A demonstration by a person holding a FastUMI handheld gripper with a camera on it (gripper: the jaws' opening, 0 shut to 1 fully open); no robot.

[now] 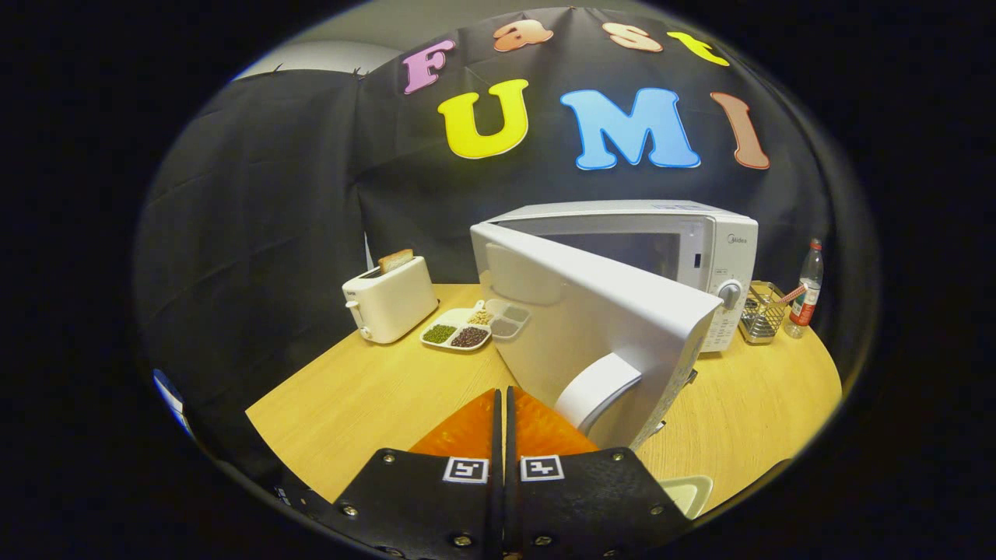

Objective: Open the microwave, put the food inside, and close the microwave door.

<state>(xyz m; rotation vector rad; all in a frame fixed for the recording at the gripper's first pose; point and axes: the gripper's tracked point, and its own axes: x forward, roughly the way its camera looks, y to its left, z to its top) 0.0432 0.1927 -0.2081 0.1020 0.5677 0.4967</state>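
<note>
Microwave point(700, 249) door point(599, 327) swung open, gripper point(502, 404) fingers pressed together holding nothing beside the handle point(595, 389); next it likely needs to fetch the food tray point(467, 330) by the toaster point(389, 299).

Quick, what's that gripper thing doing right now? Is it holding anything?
Gripper: closed, fingers pressed together with nothing between them, holding nothing, just beside the handle of the open microwave door.
</note>
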